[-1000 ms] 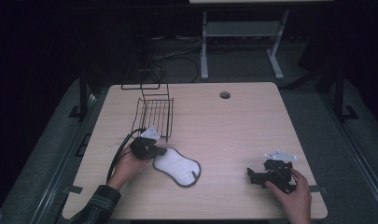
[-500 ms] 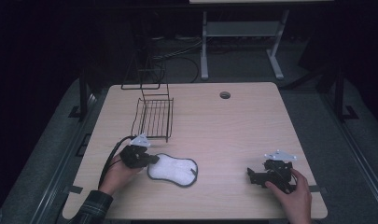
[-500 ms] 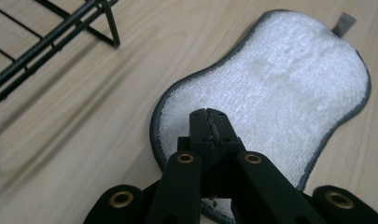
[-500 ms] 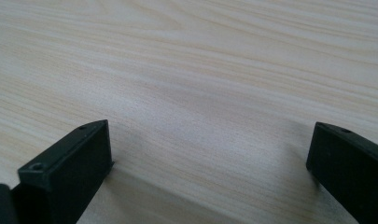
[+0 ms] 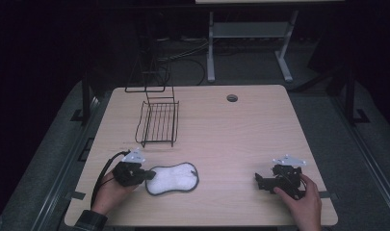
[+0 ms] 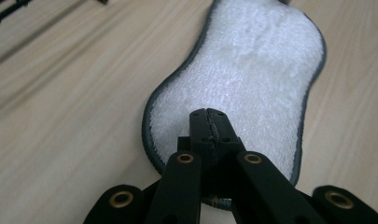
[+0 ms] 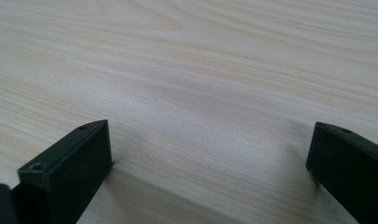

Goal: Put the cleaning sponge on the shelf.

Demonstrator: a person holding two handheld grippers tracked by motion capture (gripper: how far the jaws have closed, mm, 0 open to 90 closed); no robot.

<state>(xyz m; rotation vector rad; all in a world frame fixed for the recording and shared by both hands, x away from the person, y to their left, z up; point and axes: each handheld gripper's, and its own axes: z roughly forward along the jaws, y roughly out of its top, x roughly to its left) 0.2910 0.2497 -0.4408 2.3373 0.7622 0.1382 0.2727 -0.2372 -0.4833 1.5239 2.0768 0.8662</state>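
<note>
Here, grip: the left gripper (image 6: 208,122) has its jaws pressed together on the near edge of the white, peanut-shaped terry pad with dark grey piping (image 6: 252,79).
Pad place: flat on the pale wood-grain table (image 5: 240,130), near its front left, apart from the black wire rack (image 5: 159,122) behind it.
Other hand: the right gripper (image 7: 210,154) rests low over bare tabletop at front right, jaws spread wide, holding nothing.
Risk: the pinch takes only the thin rim; I judge a tug could slip it free or fold the limp pad.
Textures: fluffy pile, stitched binding, smooth laminate, thin rigid wire.
</note>
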